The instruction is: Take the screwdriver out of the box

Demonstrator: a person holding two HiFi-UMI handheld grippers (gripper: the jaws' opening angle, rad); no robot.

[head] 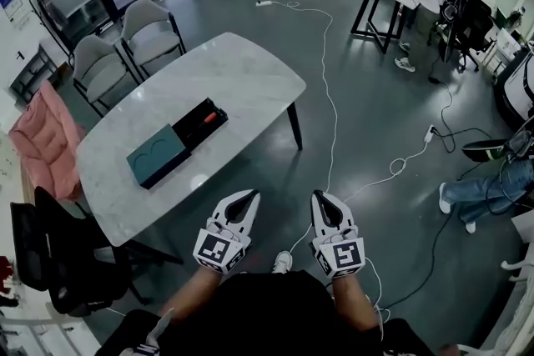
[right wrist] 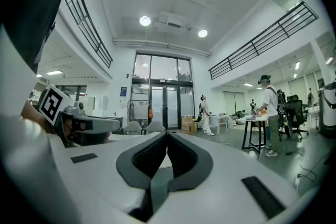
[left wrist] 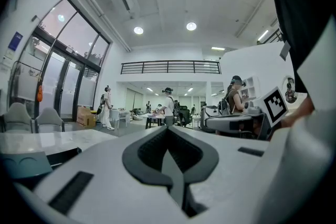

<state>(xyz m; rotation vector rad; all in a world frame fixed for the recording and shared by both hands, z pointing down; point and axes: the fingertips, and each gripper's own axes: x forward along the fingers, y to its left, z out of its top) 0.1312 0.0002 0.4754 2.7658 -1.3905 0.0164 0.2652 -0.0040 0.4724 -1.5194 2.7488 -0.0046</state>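
Marble tabletop [head: 225,71] carries the open black box [head: 198,114], with the red-handled screwdriver [head: 210,118] lying inside and the teal lid [head: 158,154] at its near end. Nothing is done yet. You stand well apart from it. Your left gripper [head: 250,194] and right gripper [head: 321,196] both have jaws pressed together, empty. Reaching, grasping and lifting out are all left.

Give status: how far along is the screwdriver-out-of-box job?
Done: the box on the table looks already open, with the screwdriver exposed in its black tray. In hand: nothing. The left gripper and right gripper are both shut, empty and short of the table. Left: reach in, grip the screwdriver, lift it out.
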